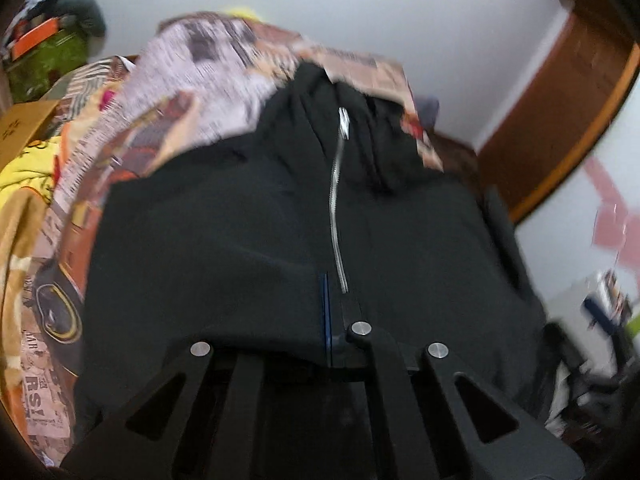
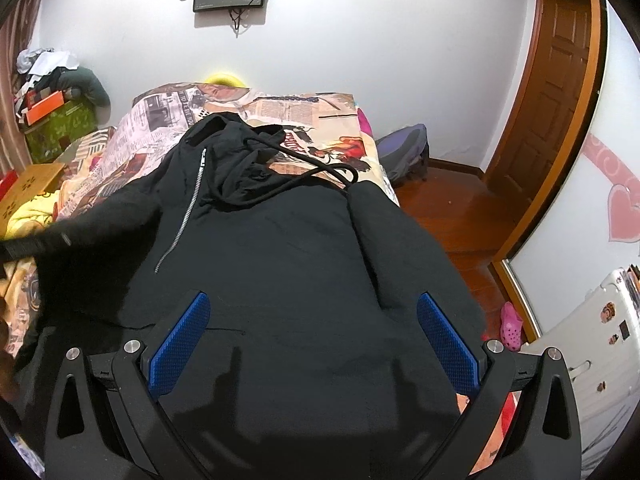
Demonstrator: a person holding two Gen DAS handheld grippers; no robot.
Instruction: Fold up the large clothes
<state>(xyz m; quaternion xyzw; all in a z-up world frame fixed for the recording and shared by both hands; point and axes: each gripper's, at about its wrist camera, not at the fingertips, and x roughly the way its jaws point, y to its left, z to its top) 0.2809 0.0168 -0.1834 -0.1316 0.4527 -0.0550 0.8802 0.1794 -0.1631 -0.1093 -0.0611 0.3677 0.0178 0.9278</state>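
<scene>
The bed (image 2: 320, 116), covered in a newspaper-print sheet, carries the black zip hoodie (image 2: 288, 248). The hoodie lies flat, front up, with its long axis running from the hem nearest both cameras to the hood (image 2: 236, 152) at the far end; the zipper (image 2: 188, 216) follows that axis.

The right gripper (image 2: 314, 344) hangs over the hem, right of the zipper line. Its jaws stand wide apart, blue pads (image 2: 180, 348) exposed, holding nothing; the right sleeve (image 2: 372, 248) lies just ahead of the right jaw, folded along the body.

The left gripper (image 1: 329, 344) sits at the hem directly on the zipper (image 1: 336, 208) line. Its jaws are pressed together with a thin blue pad edge between them, apparently pinching hoodie (image 1: 240, 248) fabric; blur prevents certainty.

Judgement: the left sleeve is nearer the left gripper.
</scene>
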